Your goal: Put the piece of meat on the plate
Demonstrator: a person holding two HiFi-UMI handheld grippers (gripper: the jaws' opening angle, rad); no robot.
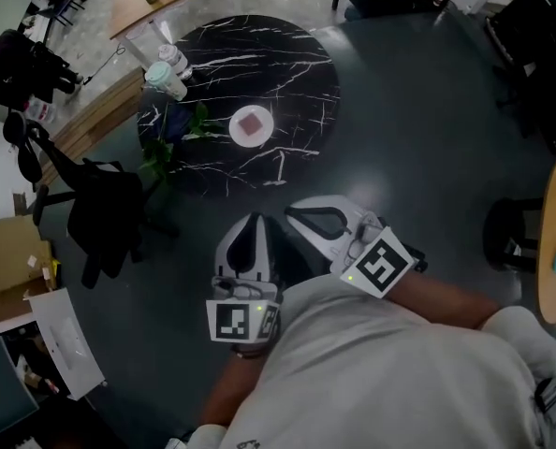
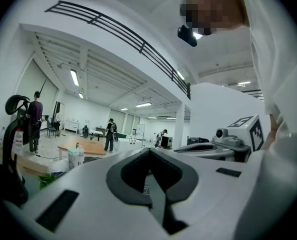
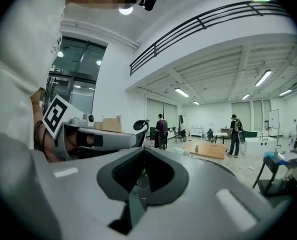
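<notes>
A reddish piece of meat lies on a small white plate on the round black marble table, far ahead in the head view. My left gripper and right gripper are held close to the person's body, well short of the table and side by side. Neither gripper holds anything. In the left gripper view the left gripper has its jaws together, pointing level into the room. In the right gripper view the right gripper is likewise shut. The plate and meat are hidden in both gripper views.
Two lidded cups and a leafy plant stand at the table's left edge. An office chair with a black jacket is on the left, a stool on the right. People stand far off in the hall.
</notes>
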